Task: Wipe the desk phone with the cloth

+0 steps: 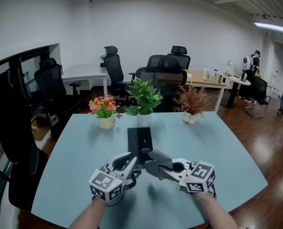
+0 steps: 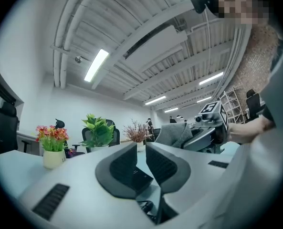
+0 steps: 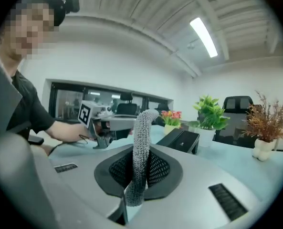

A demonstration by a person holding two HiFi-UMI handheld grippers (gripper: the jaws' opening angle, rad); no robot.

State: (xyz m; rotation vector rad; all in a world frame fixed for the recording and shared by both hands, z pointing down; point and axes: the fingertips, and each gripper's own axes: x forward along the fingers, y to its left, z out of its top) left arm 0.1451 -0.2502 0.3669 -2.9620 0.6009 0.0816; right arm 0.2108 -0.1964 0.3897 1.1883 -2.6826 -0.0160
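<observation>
A flat black desk phone [image 1: 140, 140] lies on the light blue table [image 1: 74, 171], just beyond both grippers; the right gripper view shows this phone [image 3: 182, 140] ahead to the right. My right gripper [image 1: 154, 162] is shut on a grey cloth [image 1: 158, 170], which stands up between its pads [image 3: 155, 168] as a knitted strip [image 3: 142, 137]. It hovers at the phone's near end. My left gripper [image 1: 130, 159] sits close beside it on the left, its jaws [image 2: 140, 149] slightly apart and holding nothing. The cloth [image 2: 175, 133] shows right of them.
Three pots stand behind the phone: pink and yellow flowers [image 1: 104, 112], a green plant [image 1: 143, 99] and a dried brown plant [image 1: 191, 104]. Black office chairs [image 1: 162, 70] ring the far side. A dark chair [image 1: 17, 147] stands at the table's left edge. People stand far back right.
</observation>
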